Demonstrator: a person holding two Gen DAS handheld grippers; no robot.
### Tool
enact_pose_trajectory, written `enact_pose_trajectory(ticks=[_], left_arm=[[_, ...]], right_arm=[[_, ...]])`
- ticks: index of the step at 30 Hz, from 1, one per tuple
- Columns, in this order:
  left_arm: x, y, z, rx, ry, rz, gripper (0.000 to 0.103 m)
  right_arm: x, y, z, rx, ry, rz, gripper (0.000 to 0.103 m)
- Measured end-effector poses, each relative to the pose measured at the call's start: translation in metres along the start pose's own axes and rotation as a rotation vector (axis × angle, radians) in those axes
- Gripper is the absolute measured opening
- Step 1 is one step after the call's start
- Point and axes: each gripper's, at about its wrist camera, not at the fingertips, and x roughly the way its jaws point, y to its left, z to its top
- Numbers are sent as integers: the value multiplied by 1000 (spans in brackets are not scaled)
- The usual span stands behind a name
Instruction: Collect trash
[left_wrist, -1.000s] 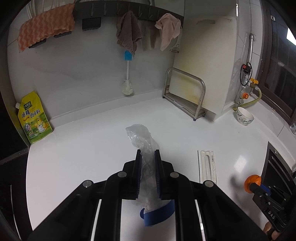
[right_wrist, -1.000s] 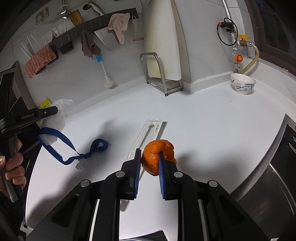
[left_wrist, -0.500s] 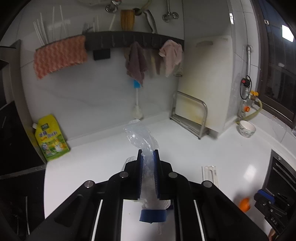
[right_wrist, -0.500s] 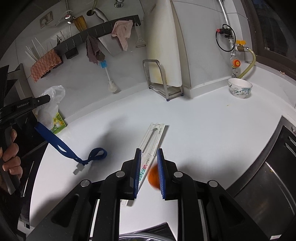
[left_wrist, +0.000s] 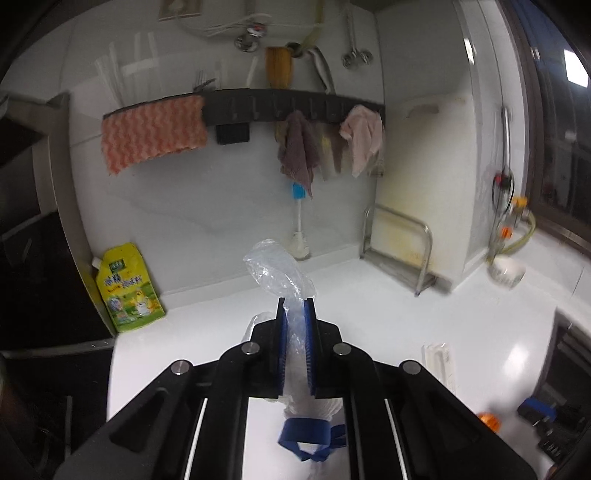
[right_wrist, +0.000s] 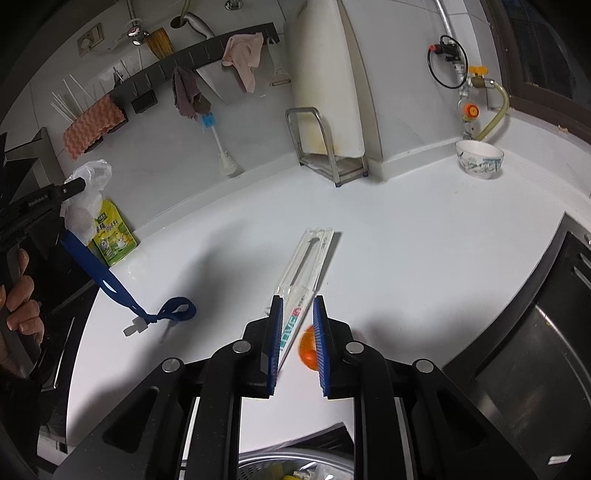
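Two changes stand out against a second ago. Then, the right gripper (right_wrist: 297, 343) held an orange peel (right_wrist: 308, 350) pinched between its pads; now the jaws stand a little apart with nothing pressed between them, and the peel shows as an orange blur low between them, below pad level and near a metal bowl (right_wrist: 295, 465) whose rim peeks in at the bottom of the right wrist view. Whether the peel is falling or already resting cannot be told. That bowl seems to hold other scraps, so this piece of trash looks as good as collected.

The left gripper (left_wrist: 295, 345) has meanwhile come up from the white desk (left_wrist: 388, 317). Its jaws are closed tightly on a crumpled clear plastic bag (left_wrist: 279, 275), which sticks out beyond the fingertips and also hangs beneath them. A blue strap (right_wrist: 110, 284) trails from the bag; in the right wrist view its far loop lies on the desk, so it has not lifted clear.

Left on the desk is a long clear package (right_wrist: 306, 266) with green lettering, lying just ahead of the right gripper. It is probably the next thing to collect, once the bag and strap are dropped off.
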Motion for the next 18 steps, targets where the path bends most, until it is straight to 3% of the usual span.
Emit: enact_pose_trajectory(ticks=[3,14,16,18], left_arm=[[-5,7,-2,-5,-64,40,9],[-1,21,-7,-54,-100,63,9],[-2,15,-12,-8,-130,110,9],[-4,17,-15,-16,-155,126,9]], right_arm=[[6,-3,-7,12,19,5,16],[29,-11,-28,43,71,28,18],[32,-10,-30,31,72,10,23],[33,-9,-31,18,58,-4,42]])
